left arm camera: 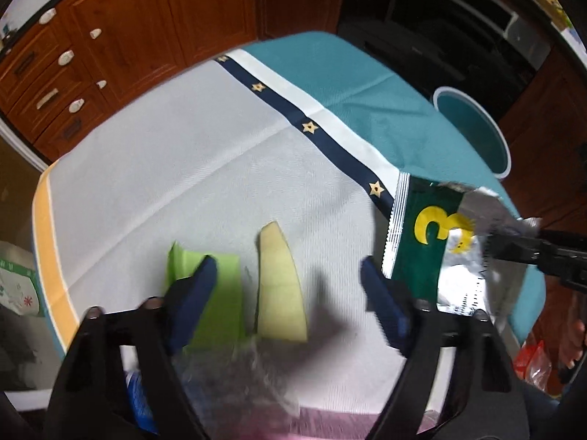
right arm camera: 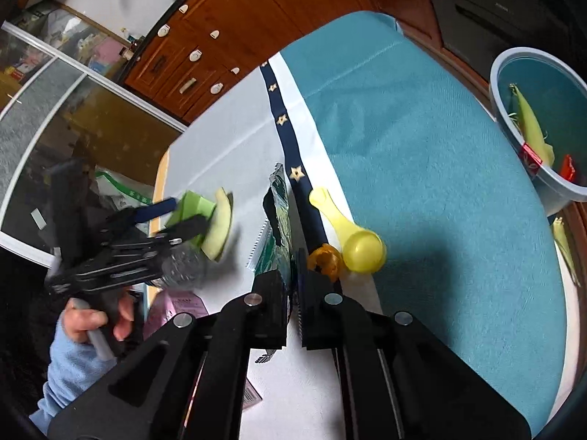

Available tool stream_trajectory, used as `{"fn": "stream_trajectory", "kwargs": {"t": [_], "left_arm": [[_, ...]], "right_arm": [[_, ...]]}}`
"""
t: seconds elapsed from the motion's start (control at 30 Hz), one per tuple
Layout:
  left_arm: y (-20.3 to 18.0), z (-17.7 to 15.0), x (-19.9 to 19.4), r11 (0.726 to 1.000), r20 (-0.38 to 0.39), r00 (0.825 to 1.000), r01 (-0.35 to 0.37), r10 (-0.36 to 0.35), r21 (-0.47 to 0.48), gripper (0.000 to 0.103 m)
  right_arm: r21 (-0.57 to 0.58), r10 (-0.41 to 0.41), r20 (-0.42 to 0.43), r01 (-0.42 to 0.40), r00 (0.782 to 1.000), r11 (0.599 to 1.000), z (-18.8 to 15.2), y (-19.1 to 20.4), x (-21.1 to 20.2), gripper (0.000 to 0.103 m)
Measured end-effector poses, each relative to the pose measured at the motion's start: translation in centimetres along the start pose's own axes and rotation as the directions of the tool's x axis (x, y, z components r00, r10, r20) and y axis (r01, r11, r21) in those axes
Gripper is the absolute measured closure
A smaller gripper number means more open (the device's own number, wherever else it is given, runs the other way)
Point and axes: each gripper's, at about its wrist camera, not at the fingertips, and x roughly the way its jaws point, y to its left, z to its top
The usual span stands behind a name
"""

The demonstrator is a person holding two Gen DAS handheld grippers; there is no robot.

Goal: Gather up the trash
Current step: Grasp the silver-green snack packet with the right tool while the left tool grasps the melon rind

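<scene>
**Clamping a green foil wrapper above the cloth**

Gripping the green foil wrapper (left arm camera: 425,242) by its silver torn end, raised off the tablecloth (left arm camera: 190,168); right gripper (right arm camera: 292,293) closed tight on it, the foil pinched flat between both pads and running forward out past the fingertips. Seen from the left camera as a dark green packet with a yellow "3" and a crimped white edge, hanging just beyond the tip of the left gripper's right finger.

Held wide apart and gripping nothing: left gripper (left arm camera: 290,289), its blue-padded fingers (left arm camera: 198,293) spread over the pale part of the cloth. Lay between those fingers: a curved melon rind (left arm camera: 279,289), nearer the left finger than the right. Lay under and just beyond the left finger: a light green paper (left arm camera: 220,293), touching the rind's edge or nearly so. Sat below the fingers, close to the camera: a crumpled clear plastic piece (left arm camera: 238,374), blurred.

Rested just ahead of the right gripper's fingertips, to their right: an orange peel scrap (right arm camera: 324,260) on the navy starred stripe, touching a yellow measuring scoop (right arm camera: 352,238) whose handle pointed away from the fingers.

Stood well off to the far right of both grippers, past the table's teal edge: a blue bin (right arm camera: 513,128), with corn husk and red scraps inside.
</scene>
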Motion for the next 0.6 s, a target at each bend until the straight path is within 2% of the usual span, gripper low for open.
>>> {"fn": "stream_trajectory", "kwargs": {"t": [0.07,0.2,0.23,0.27,0.33,0.37,0.5,0.6], "left_arm": [[-0.3,0.2,0.9,1.000,-0.024,1.000,0.011,-0.011,0.013,0.039],[-0.3,0.0,2.8,1.000,-0.080,0.997,-0.002,0.004,0.029,0.039],[-0.2,0.1,3.2,1.000,-0.090,0.996,-0.001,0.003,0.022,0.040],[-0.1,0.1,3.6,1.000,-0.100,0.995,0.006,-0.005,0.013,0.042],[-0.1,0.0,3.7,1.000,-0.086,0.996,-0.002,0.004,0.021,0.075],[-0.3,0.0,3.6,1.000,-0.085,0.996,0.001,0.002,0.031,0.079],[-1.7,-0.5,2.8,0.997,-0.067,0.997,0.030,-0.025,0.073,0.080],[-2.7,-1.1,2.2,0.992,-0.062,0.995,0.078,-0.072,0.102,0.080]], "right_arm": [[0.003,0.005,0.006,-0.005,1.000,1.000,0.5,-0.1,0.0,0.096],[-0.004,-0.019,-0.015,0.019,1.000,1.000,0.7,-0.7,0.8,0.096],[-0.003,-0.021,-0.031,0.021,0.999,1.000,0.7,-0.9,1.2,0.094],[-0.002,-0.023,-0.041,0.023,0.999,1.000,0.8,-1.0,1.5,0.087],[-0.002,-0.028,-0.052,0.028,0.998,1.000,1.0,-1.2,2.0,0.072],[-0.006,-0.029,-0.050,0.029,0.998,1.000,1.1,-1.1,2.1,0.070],[-0.035,-0.052,-0.046,0.051,0.998,0.998,2.0,-0.8,2.8,0.068],[-0.049,-0.065,-0.054,0.062,0.996,0.997,2.6,-0.6,3.5,0.068]]}}
